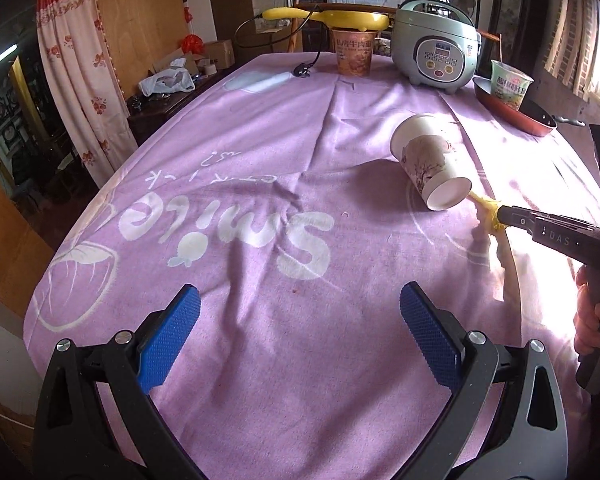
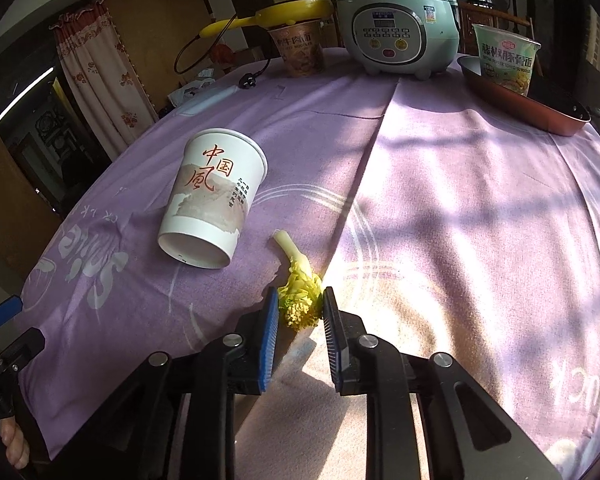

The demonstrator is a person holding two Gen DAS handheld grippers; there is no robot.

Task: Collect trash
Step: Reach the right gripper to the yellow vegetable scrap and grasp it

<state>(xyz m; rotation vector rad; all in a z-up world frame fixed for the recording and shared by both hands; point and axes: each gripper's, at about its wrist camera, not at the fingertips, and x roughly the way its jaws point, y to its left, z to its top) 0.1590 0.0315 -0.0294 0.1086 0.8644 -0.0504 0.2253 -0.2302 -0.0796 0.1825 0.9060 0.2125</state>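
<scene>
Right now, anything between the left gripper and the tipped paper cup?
Nothing: only bare purple tablecloth between the open left gripper and the paper cup, per the left wrist view.

A lived-in home dining room: a table under a purple cloth (image 1: 260,184), with a rice cooker (image 1: 436,56) at its far end, a frying pan (image 1: 516,112) right of the cooker, floral curtains (image 1: 76,80) far left of it.
</scene>
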